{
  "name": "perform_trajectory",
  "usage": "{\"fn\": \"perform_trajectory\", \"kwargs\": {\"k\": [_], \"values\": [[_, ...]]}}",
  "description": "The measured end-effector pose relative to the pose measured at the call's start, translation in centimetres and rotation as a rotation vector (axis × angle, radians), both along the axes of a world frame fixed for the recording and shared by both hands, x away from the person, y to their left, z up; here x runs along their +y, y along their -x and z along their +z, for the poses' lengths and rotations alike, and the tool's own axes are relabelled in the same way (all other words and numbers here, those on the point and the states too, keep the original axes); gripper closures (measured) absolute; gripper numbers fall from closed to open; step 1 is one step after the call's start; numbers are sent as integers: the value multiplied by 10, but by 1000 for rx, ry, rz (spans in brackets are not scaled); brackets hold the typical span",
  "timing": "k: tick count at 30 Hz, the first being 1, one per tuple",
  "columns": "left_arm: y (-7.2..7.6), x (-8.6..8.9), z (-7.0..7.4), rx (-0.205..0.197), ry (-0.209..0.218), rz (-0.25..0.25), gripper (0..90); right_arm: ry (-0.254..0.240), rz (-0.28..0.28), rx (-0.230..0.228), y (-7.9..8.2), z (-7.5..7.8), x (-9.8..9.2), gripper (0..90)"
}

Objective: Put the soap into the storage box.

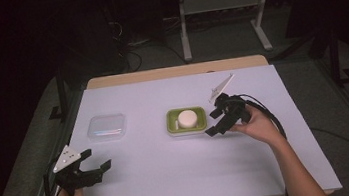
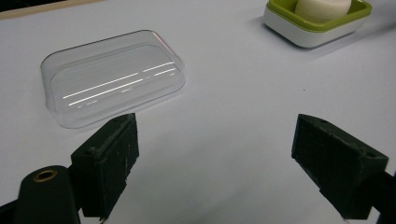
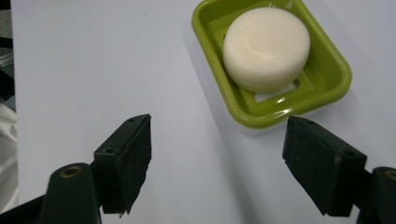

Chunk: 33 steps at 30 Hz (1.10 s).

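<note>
A green soap dish (image 1: 171, 124) with a white base sits at the table's middle, and a round white soap bar (image 1: 188, 118) lies in it. A clear plastic lid (image 1: 107, 127) lies flat to its left. My right gripper (image 1: 211, 123) is open just right of the dish, jaws pointing at it and apart from it. In the right gripper view the dish (image 3: 343, 74) and soap (image 3: 266, 46) lie just beyond the open gripper (image 3: 217, 163). My left gripper (image 1: 98, 157) is open near the front left. In its view the gripper (image 2: 215, 154) faces the lid (image 2: 114, 77), with nothing between the jaws.
The table is covered with a white sheet (image 1: 171, 169), and a wooden edge (image 1: 174, 72) shows at the far side. Metal frame legs (image 1: 184, 31) stand on the floor beyond the table. The soap dish (image 2: 299, 32) shows far right in the left gripper view.
</note>
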<state>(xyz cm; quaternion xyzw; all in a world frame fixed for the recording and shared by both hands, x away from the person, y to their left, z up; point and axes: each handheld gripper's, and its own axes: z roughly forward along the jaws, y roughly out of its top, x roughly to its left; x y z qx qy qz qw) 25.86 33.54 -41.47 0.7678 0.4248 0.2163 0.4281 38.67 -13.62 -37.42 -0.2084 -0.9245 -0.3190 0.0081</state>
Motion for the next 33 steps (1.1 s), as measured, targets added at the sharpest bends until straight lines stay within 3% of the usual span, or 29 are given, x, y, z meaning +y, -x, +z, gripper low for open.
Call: {"fn": "perform_trajectory", "kwargs": {"k": [6, 9, 19, 29, 33], "values": [[0, 0, -1, -2, 8, 4, 145, 13, 3, 3, 10, -1, -6, 231], [0, 1, -1, -1, 7, 6, 145, 8, 9, -19, 15, 1, -9, 232], [0, 0, -1, 1, 6, 5, 145, 15, -11, 1, 33, -5, -20, 231], [0, 0, -1, 3, 5, 5, 145, 15, -16, -7, 49, -12, -29, 231], [0, 0, -1, 1, 5, 4, 145, 0, -29, 12, 56, -19, -35, 231]]}}
